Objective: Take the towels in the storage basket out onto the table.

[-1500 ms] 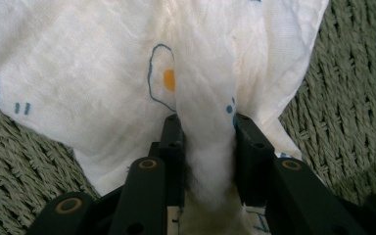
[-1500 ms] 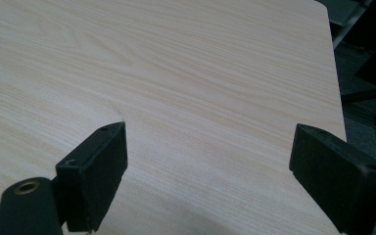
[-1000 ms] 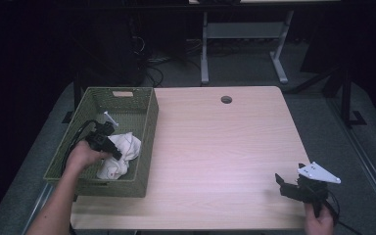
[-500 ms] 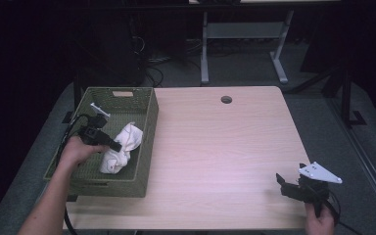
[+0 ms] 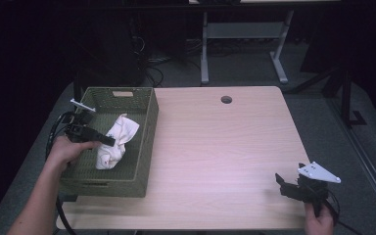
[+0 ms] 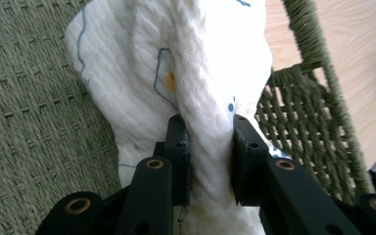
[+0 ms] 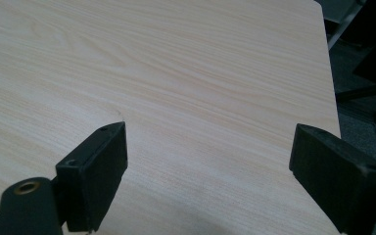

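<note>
A crumpled white cloth [image 5: 115, 142] with small blue and orange marks lies inside the green woven basket [image 5: 144, 147] at the table's left. My left gripper [image 5: 108, 141] reaches into the basket and is shut on a fold of this cloth [image 6: 200, 98], which bulges up between the two black jaws. The left gripper [image 6: 209, 147] points toward the basket's right wall [image 6: 318, 93]. My right gripper [image 5: 280, 185] rests near the table's front right corner, held by a hand, and stands open. Between the right gripper's [image 7: 208, 161] jaws lies bare wood.
The light wooden table [image 5: 225, 147] has a round cable hole [image 5: 226, 100] near its far edge. A cable [image 5: 54, 134] trails from the left gripper over the basket's left side. Dark floor, a metal stand [image 5: 240, 44] and cables lie beyond the table.
The left gripper has drawn back toward the basket's left side, pulling the cloth up and stretching it. The right gripper has stayed in place.
</note>
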Demonstrator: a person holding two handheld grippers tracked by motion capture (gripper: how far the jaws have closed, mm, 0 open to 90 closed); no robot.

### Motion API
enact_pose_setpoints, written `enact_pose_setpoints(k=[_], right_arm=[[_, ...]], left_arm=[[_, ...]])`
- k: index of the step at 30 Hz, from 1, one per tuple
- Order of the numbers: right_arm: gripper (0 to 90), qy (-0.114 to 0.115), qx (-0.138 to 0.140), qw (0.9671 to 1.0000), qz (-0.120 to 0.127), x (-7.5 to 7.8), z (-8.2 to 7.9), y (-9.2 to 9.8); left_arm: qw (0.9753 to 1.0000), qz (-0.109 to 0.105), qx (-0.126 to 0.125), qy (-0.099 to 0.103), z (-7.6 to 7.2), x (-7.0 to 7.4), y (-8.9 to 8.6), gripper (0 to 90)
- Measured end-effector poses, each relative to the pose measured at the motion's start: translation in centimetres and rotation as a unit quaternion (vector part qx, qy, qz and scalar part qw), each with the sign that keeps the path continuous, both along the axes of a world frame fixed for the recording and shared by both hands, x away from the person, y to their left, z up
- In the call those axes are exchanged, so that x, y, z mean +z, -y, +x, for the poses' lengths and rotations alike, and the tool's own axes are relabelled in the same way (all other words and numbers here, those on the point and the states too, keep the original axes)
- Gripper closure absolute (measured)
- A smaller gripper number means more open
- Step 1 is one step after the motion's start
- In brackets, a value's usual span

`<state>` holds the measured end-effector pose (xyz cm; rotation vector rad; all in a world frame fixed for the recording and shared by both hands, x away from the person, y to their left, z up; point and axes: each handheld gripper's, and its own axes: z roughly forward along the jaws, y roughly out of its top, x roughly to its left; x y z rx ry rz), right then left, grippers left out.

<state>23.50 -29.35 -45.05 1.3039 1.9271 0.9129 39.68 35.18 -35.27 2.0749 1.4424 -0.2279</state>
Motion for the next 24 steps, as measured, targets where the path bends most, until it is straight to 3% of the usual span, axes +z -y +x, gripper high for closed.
enact_pose_setpoints(k=[12,24], right_arm=[[13.9,0.0,-0.001,1.0,-0.001,0.0,0.0,0.0],[13.9,0.001,-0.001,1.0,-0.002,0.1,0.1,0.0]], left_arm=[[0.9985,-0.05,0.003,0.021,-0.7,1.5,-0.7,72.3],[0.9968,-0.071,0.006,0.037,-0.9,2.9,-0.9,72.2]])
